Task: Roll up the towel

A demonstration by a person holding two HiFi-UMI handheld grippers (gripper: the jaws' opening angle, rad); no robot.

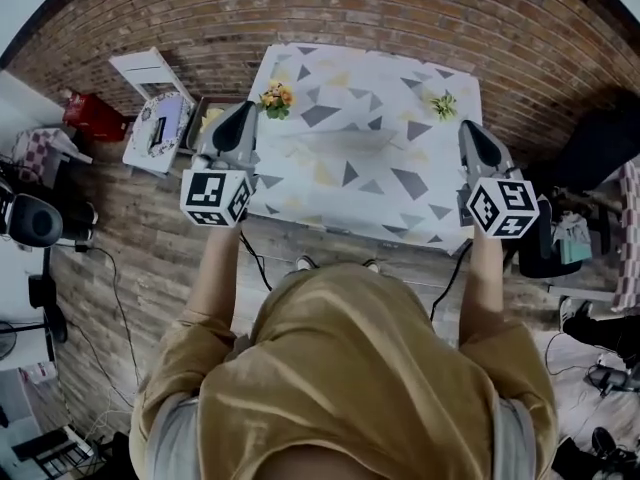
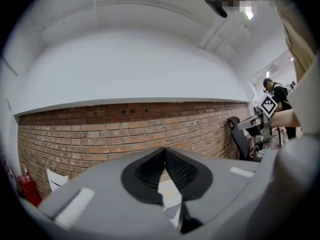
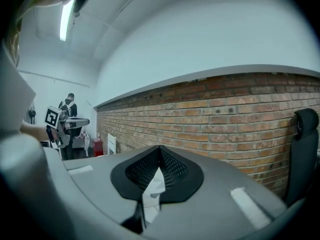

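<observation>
Left gripper (image 1: 243, 109), right gripper (image 1: 468, 129): fingers closed, apparently empty | white triangle-patterned counter (image 1: 360, 200): no towel visible | rolling: seemingly all left

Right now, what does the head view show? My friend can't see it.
Seen from above, a person in a mustard top holds the left gripper and right gripper, both shut, at either side of a white triangle-print tablecloth with two small flower bunches on it.
</observation>
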